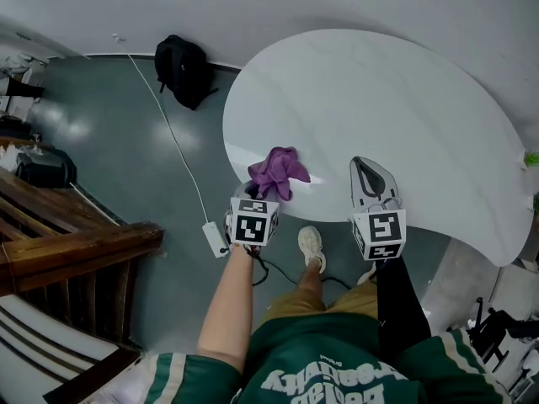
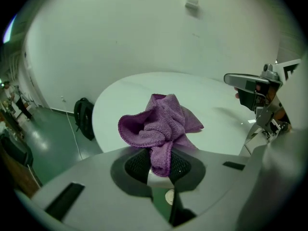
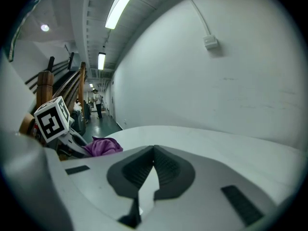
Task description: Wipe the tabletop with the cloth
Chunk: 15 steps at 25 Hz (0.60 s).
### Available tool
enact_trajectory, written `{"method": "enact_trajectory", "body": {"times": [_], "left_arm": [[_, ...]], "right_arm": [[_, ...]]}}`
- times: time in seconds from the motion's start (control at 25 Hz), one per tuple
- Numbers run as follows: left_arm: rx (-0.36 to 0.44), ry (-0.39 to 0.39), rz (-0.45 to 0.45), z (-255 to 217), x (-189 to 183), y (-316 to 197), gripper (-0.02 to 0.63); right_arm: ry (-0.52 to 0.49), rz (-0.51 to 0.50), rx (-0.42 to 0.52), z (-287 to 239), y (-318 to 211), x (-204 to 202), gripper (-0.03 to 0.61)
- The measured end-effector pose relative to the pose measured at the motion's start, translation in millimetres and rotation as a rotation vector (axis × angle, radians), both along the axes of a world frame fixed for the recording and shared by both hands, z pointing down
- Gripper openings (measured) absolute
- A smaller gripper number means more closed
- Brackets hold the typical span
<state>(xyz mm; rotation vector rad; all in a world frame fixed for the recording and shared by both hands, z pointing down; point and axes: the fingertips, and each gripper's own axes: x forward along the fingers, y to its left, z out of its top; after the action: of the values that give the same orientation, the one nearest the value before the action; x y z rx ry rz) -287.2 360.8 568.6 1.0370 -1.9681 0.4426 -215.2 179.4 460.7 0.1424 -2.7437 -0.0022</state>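
Head view places the cloth at the near left edge of the tabletop, directly ahead of the left gripper and well left of the right gripper. The left gripper is therefore the working tool; the right one plays no part in the grip. Treat the cloth as a bunched wad: it shows no clear long axis and rises as a crumpled mass of folds in front of the jaws. In the left gripper view, you can confirm that the jaws are closed on a narrow tail of the purple fabric, with the bulk of the wad standing free beyond the tips. Whether the wad is pressed onto the surface or held just above it cannot be confirmed from these views. Nearly all of the bare white surface lies ahead and to the right of the cloth, so your stroke will probably have to run away from your body and sweep rightward. Lower the wad until the fabric flattens before you start that stroke. In the right gripper view, the jaws are drawn together at their tips with nothing between them; this gripper hovers over the near edge, clear of the cloth. Keep it out of the sweep path.
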Motion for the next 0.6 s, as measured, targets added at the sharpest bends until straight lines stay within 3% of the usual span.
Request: {"method": "enact_trajectory", "body": {"times": [0.32, 0.44, 0.6], "left_arm": [[-0.075, -0.050, -0.184, -3, -41, 79, 0.051], [-0.091, -0.099, -0.141, -8, -40, 78, 0.051], [0.004, -0.189, -0.059, -34, -26, 43, 0.051]], "right_arm": [[-0.004, -0.038, 0.013, -12, 24, -15, 0.005], [0.004, -0.018, 0.026, -14, 14, -4, 0.005], [0.016, 0.032, 0.048, -18, -13, 20, 0.005]]}}
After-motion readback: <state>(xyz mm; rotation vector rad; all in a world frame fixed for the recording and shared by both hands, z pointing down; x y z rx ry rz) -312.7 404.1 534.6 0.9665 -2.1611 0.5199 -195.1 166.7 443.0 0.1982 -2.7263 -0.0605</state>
